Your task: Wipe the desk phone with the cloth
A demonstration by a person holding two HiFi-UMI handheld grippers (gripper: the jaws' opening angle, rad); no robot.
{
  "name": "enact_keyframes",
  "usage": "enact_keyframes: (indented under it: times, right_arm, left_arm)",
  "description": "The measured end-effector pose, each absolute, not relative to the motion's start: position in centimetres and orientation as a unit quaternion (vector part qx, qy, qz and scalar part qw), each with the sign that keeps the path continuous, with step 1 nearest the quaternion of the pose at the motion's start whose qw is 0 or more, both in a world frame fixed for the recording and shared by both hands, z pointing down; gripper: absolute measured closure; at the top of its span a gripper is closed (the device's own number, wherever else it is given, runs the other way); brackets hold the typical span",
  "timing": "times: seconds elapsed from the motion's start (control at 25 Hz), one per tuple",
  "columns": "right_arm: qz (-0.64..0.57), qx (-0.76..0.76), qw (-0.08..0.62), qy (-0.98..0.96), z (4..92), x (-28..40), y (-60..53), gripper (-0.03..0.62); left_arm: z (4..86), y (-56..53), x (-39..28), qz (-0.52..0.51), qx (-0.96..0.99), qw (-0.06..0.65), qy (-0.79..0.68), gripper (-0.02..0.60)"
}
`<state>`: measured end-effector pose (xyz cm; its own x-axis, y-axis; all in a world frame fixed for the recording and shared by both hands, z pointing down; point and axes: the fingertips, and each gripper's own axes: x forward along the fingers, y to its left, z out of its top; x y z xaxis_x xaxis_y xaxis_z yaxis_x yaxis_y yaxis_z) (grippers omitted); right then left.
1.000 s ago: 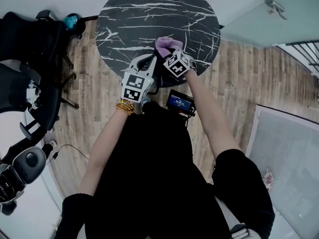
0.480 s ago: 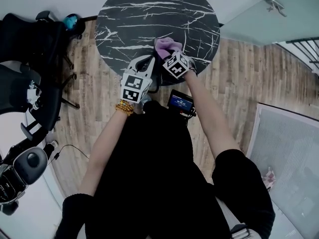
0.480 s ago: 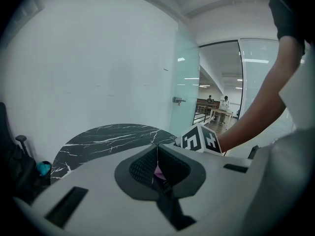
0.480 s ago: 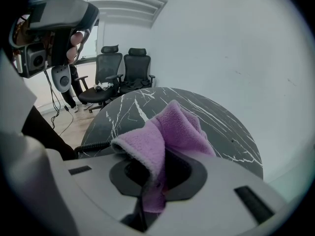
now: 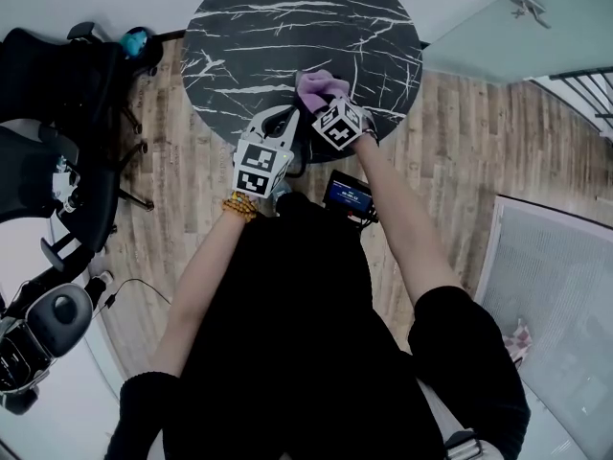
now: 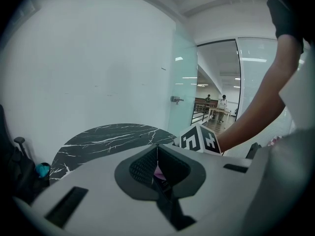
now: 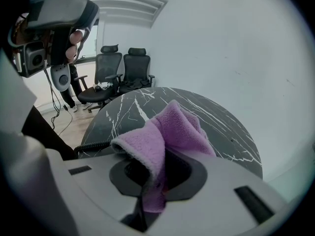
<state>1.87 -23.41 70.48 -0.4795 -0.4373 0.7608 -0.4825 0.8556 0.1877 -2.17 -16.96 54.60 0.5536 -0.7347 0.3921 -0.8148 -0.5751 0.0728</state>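
A purple cloth (image 5: 321,86) (image 7: 170,132) is bunched up over the near part of the round black marble table (image 5: 287,27). My right gripper (image 5: 326,103) is shut on it, and the fleece spills out over both jaws. Just to its left, my left gripper (image 5: 280,127) has its jaws pressed together, with only a thin pink sliver showing at their seam. A black coiled cord (image 7: 93,146) lies on the table by the right gripper. The desk phone's body is hidden under the grippers.
Black office chairs (image 5: 57,94) (image 7: 123,68) stand to the left of the table. A glass door (image 5: 517,27) is at the right. A small device with a blue screen (image 5: 347,195) hangs at the person's chest. Wood floor surrounds the table.
Almost nothing: both grippers stay at the table's near edge, and the right one with the cloth has shifted only a few pixels.
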Motion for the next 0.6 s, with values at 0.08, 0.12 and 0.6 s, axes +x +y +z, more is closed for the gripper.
enact_keyframes:
  times: [0.08,0.12,0.6]
  right_arm:
    - [0.024,0.269,0.435,-0.859,70.56,1.86,-23.27,0.536]
    - [0.024,0.269,0.435,-0.859,70.57,1.86,-23.22,0.536]
    - [0.025,0.279,0.439,-0.854,70.61,2.00,-22.87,0.536]
  left_arm:
    - [54.65,-16.93,-2.32,0.162,0.872,0.124,-0.445,0.568]
    - [54.65,-16.92,-2.34,0.162,0.872,0.125,-0.445,0.566]
    - [54.58,-16.67,-2.52,0.160,0.873,0.123,-0.444,0.566]
